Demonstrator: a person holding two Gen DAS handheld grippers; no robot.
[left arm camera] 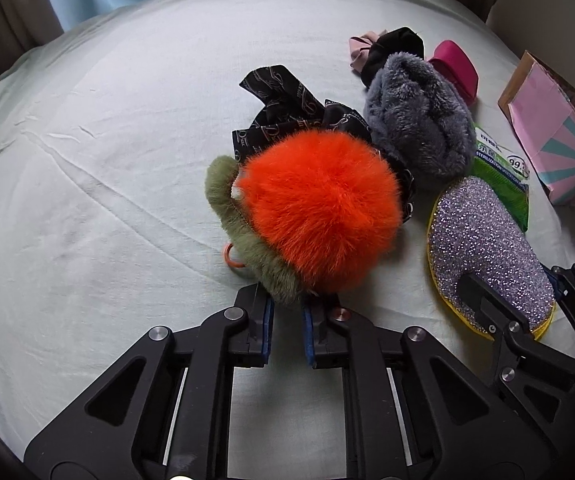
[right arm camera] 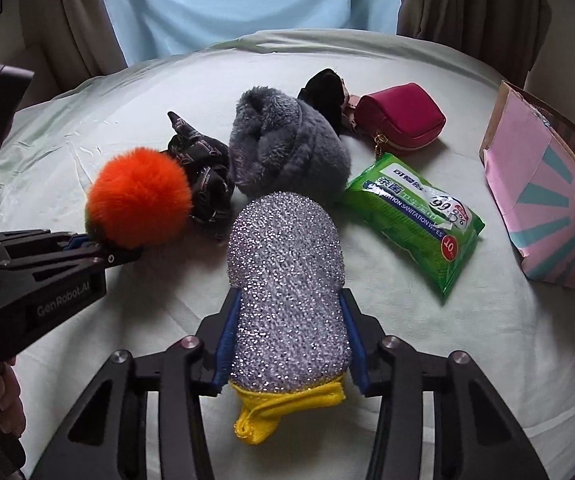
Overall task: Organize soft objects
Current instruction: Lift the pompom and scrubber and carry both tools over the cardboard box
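While the left gripper (left arm camera: 287,310) pinches the orange pompom (left arm camera: 321,210), the right gripper (right arm camera: 287,334) clamps the glittery sponge (right arm camera: 287,280).

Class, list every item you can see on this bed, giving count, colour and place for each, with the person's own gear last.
pompom: 1, orange and olive, left, held
sponge: 1, silver glitter with yellow edge, centre front, held
scarf: 1, black patterned, behind pompom
plush: 1, grey, centre
cloth: 1, black, behind plush
pouch: 1, magenta, back right
wipes: 1 pack, green, right of sponge
bag: 1, pink paper, far right
bed: 1, pale green sheet
left gripper: black, shut on pompom
right gripper: black, shut on sponge
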